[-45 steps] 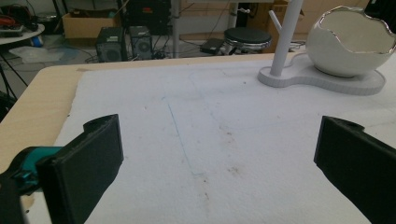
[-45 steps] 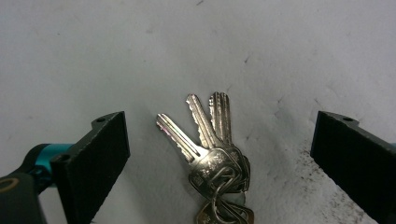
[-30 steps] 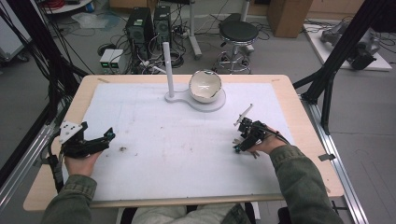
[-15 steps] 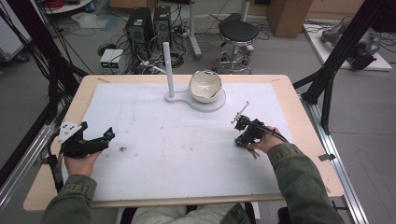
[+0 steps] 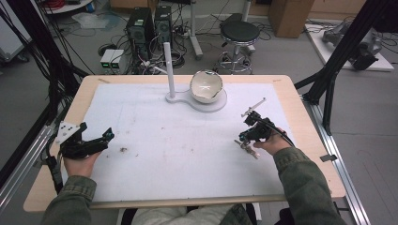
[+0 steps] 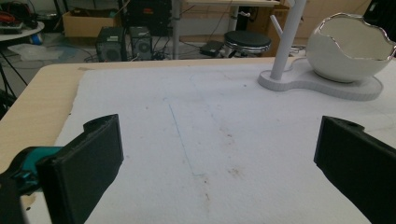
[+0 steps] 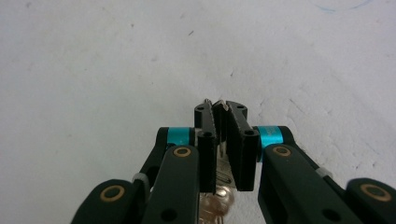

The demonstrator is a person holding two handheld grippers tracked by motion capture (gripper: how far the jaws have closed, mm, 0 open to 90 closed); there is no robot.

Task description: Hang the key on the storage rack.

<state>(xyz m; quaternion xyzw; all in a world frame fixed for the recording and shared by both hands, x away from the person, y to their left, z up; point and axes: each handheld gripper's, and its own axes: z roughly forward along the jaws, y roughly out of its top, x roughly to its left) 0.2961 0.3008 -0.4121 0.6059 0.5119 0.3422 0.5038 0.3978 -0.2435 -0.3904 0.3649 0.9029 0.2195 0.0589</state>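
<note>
My right gripper (image 5: 242,138) is at the right of the white mat (image 5: 169,136), tips tilted down toward it. In the right gripper view this gripper (image 7: 220,110) is shut on a thin metal piece that looks like a key (image 7: 215,198). More of the metal piece (image 5: 248,149) hangs under the jaws. My left gripper (image 5: 107,137) rests low at the mat's left edge. Its jaws (image 6: 222,140) are wide open with nothing between them. A white stand (image 5: 196,99) with an upright post (image 5: 169,70) and a broken-egg-shaped bowl (image 5: 205,86) sits at the far middle.
The wooden table (image 5: 300,117) borders the mat on all sides. A small dark speck (image 5: 123,150) lies near my left gripper. From the left gripper view the bowl (image 6: 350,46) and post (image 6: 287,37) stand far right. Black frame legs flank the table.
My right gripper has shifted a little farther from the person and lifted slightly, still shut on the metal piece. The left gripper has stayed put.
</note>
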